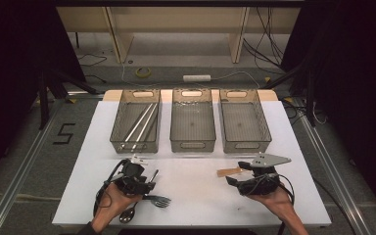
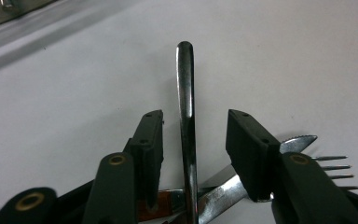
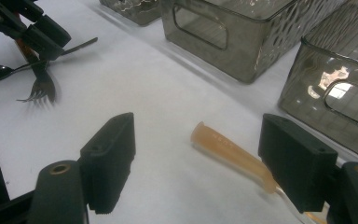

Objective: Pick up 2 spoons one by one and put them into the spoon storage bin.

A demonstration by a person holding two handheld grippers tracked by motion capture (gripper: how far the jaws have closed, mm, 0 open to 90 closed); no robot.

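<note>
On the white rectangular table (image 1: 284,147) we see three smoky translucent plastic bins (image 1: 192,126) along the far edge, the left one holding long metal utensils. Near the front left corner our left gripper (image 2: 193,140) stands with jaws apart around a slim shiny metal handle (image 2: 186,107), not pressing it, above a steel fork (image 2: 328,168). Towards the front right, our right gripper (image 3: 200,163) has jaws wide apart, an amber plastic handle (image 3: 228,151) between them.
</note>
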